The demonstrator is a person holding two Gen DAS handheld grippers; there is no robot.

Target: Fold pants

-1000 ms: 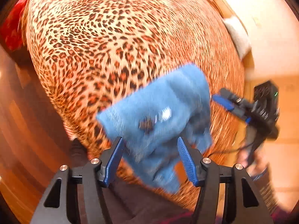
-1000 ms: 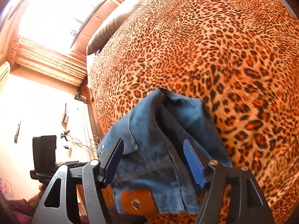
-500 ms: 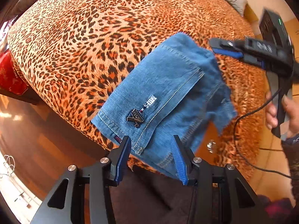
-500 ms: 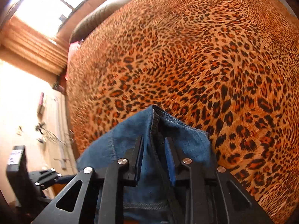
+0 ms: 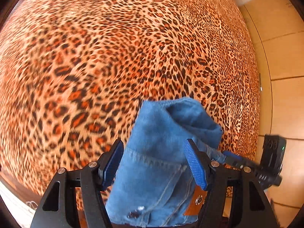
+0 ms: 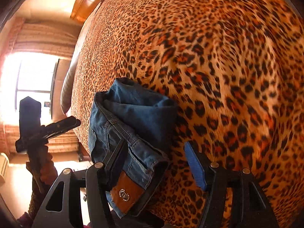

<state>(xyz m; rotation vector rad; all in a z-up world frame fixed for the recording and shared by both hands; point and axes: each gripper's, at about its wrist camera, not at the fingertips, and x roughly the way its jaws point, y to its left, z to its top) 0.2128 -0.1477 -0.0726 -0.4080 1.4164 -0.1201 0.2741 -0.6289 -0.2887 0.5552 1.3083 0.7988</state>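
Leopard-print bedspread fills both views, and you're working at its near edge. Blue denim pants, already bunched into a thick folded bundle, sit on that edge right in front of both tools.

Left gripper: black frame, blue ribbed pads, jaws spread wide. The bundle lies between them, but the left pad clearly stands off the cloth; contact on the right pad I can't tell. So it's straddling, not pinching. The bundle's long axis runs straight ahead along your left fingers, with the rounded fold at the far end and the brown leather waistband patch at the near end, low and right.

Right gripper: also spread. The pants sit off-centre, over the left finger and hiding most of it, while the right pad hangs over bare bedspread, well apart from the denim. The waistband seam runs diagonally from far left towards the patch at the near end.

My read: the left tool is centred on the bundle and the right isn't. If the right takes the next pinch, shift it left first or it'll only catch an edge layer. The stack looks loose, so a one-sided pull could unroll it.
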